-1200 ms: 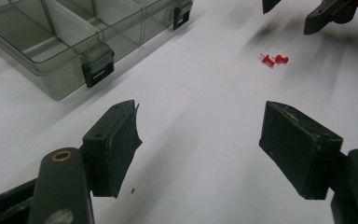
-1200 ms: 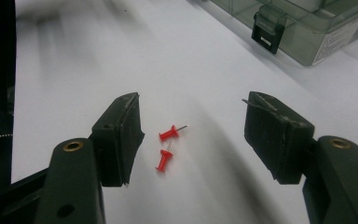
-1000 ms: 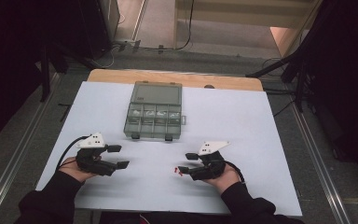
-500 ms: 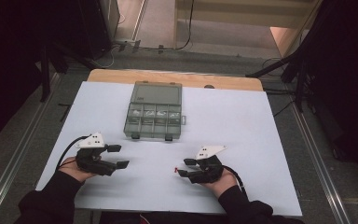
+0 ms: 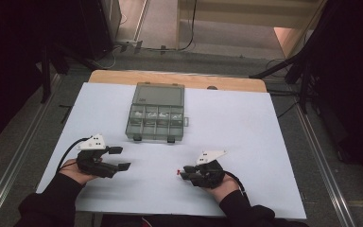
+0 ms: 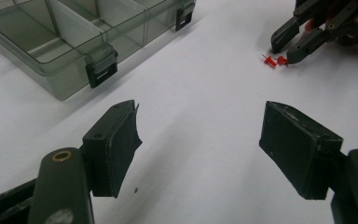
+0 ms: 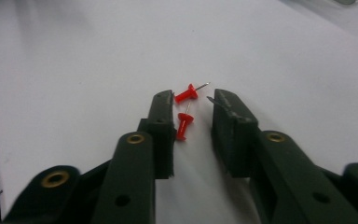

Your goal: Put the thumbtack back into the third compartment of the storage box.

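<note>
Right tongs point(image 7: 193, 105) are closing in on two red pushpins point(image 7: 185, 112) on the tabletop point(image 5: 264, 142). Jaws have just been narrowing, and the pins sit between them, but the pads don't press on anything yet: narrow gap, nothing held.

Pin layout relative to the right tongs, from the right gripper view:
- near pin point(image 7: 183, 125): inside the gap, hugging the left-hand jaw, long axis roughly along the jaws, needle pointing away from the hand
- far pin point(image 7: 189, 92): right at the jaw tips, lying crosswise, needle toward the right-hand jaw

So the two axes are nearly at right angles. My read: a straight squeeze catches the near pin along its length and may flick or pivot the far one out, since it's at the tip line. Nudging the tongs slightly forward before closing would help if both are wanted.

Left tongs point(image 6: 200, 140) wide, nothing between them, parked on the tabletop well off from the pins; in their view the pins point(image 6: 275, 60) lie far ahead at the other tongs' tips. The right hand is clearly the nearer one.

Clear compartment box point(image 5: 157, 112) sits beyond both hands, away from the person, lid open; I take it as the likely drop-off.
</note>
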Demonstrator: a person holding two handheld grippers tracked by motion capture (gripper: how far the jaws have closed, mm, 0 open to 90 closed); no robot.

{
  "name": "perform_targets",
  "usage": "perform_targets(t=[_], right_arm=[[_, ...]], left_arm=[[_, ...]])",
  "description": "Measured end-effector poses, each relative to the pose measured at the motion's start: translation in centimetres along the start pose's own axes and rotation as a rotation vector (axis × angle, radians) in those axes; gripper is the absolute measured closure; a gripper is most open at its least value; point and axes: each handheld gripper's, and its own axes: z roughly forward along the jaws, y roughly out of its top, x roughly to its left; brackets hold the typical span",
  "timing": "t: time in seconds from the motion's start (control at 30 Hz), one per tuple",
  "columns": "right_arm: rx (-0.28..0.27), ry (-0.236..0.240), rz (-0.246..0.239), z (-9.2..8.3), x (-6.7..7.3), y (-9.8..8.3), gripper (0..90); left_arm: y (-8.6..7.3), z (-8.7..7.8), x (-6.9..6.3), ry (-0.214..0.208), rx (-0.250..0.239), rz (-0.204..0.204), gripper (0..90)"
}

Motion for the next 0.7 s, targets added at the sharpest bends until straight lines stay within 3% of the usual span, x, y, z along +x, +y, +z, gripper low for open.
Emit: perform_targets(t=[0.2, 0.3, 0.4, 0.7], right_arm=[[-0.007, -0.031, -0.007, 0.17, 0.28, -0.2, 83.0], [-0.008, -0.017, 0.032, 0.16, 0.04, -0.2, 85.5], [-0.009, 0.0, 0.07, 0.15, -0.21, -0.2, 86.4], [0.005, 0.021, 0.095, 0.1, -0.46, 0.01, 86.8]], left_arm=[[-0.01, 0.03, -0.01, 0.001, -0.001, 0.0, 26.9], [-0.02, 0.04, -0.01, 0.0, -0.002, 0.0, 26.9], [0.0, 0.02, 0.0, 0.0, 0.002, 0.002, 26.9], [-0.02, 0.03, 0.0, -0.001, -0.002, 0.002, 26.9]])
